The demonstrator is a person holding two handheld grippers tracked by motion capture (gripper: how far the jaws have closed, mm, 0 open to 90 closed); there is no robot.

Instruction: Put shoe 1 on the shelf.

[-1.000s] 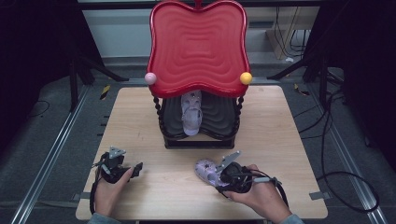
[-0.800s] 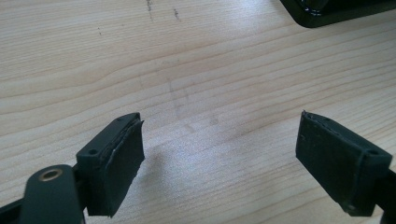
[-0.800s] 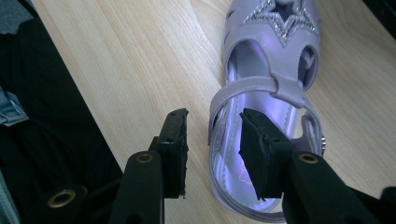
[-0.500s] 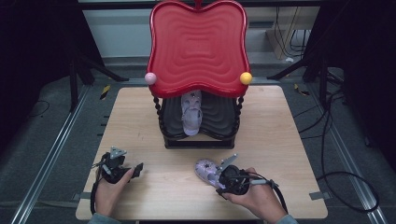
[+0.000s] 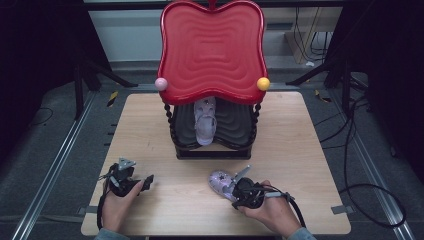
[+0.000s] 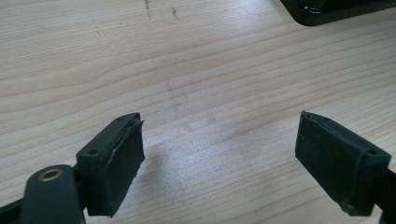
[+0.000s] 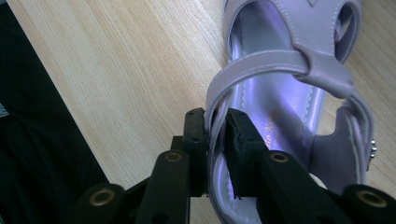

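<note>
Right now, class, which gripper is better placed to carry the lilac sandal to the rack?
Right gripper: its jaws pinch the lilac sandal's strap. Left gripper gapes over bare table.

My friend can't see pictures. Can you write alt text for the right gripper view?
Two black jaws of the right gripper pinch the side strap of a shiny lilac child's sandal. The sandal lies on a pale wooden table, with dark floor past its edge.

The sandal's (image 7: pixel 280 93) insole bears small gold lettering, too blurred to read.
</note>
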